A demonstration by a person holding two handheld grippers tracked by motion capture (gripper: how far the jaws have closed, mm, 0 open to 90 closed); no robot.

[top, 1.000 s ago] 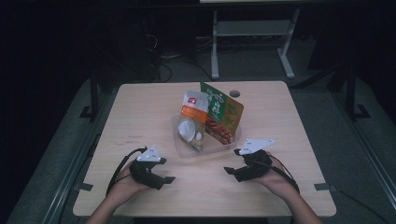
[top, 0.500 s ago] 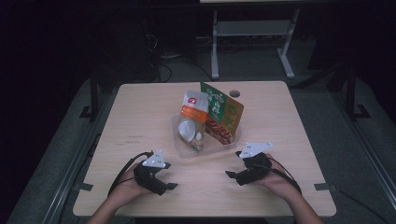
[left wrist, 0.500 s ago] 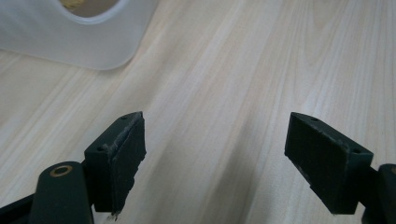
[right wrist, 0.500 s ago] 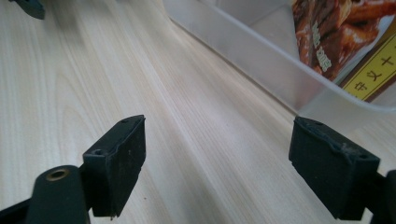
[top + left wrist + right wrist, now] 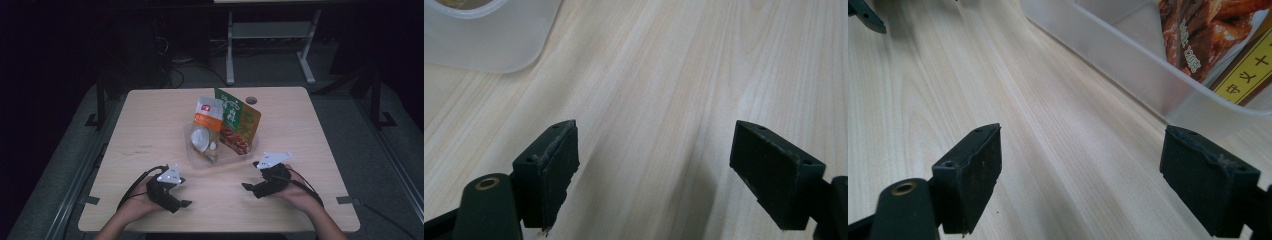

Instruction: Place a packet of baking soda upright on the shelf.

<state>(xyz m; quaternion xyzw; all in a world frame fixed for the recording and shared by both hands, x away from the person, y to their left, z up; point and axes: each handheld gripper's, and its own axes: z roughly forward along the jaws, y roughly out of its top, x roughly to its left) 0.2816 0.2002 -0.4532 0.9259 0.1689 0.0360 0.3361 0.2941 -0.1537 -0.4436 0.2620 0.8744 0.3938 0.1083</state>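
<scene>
Plainly legible on the green packet (image 5: 1243, 75): yellow strip with dark characters, among them "十", beside a photo of glazed brown food; remaining print too cropped to read. On the orange-and-white packet (image 5: 208, 116), a small red square logo near the top, lettering too small to make out.

Clear plastic tub (image 5: 239, 156) holding both packets, ahead of and between the two grippers. Round whitish items (image 5: 202, 139) inside the tub, kind hard to tell through the plastic. Green packet cut off at the top and right edge of the right gripper view; tub reduced to one rounded corner (image 5: 499, 40) at the upper left of the left gripper view.

Left gripper (image 5: 654, 170) spread wide, nothing between its pads, bare wood of the table (image 5: 684, 75) below, tub well ahead and to its left. Right gripper (image 5: 1083, 182) equally wide, holding nothing, tub wall just ahead and to its right, not touching. Tip of the other gripper poking in at the far upper left of the right gripper view.
</scene>
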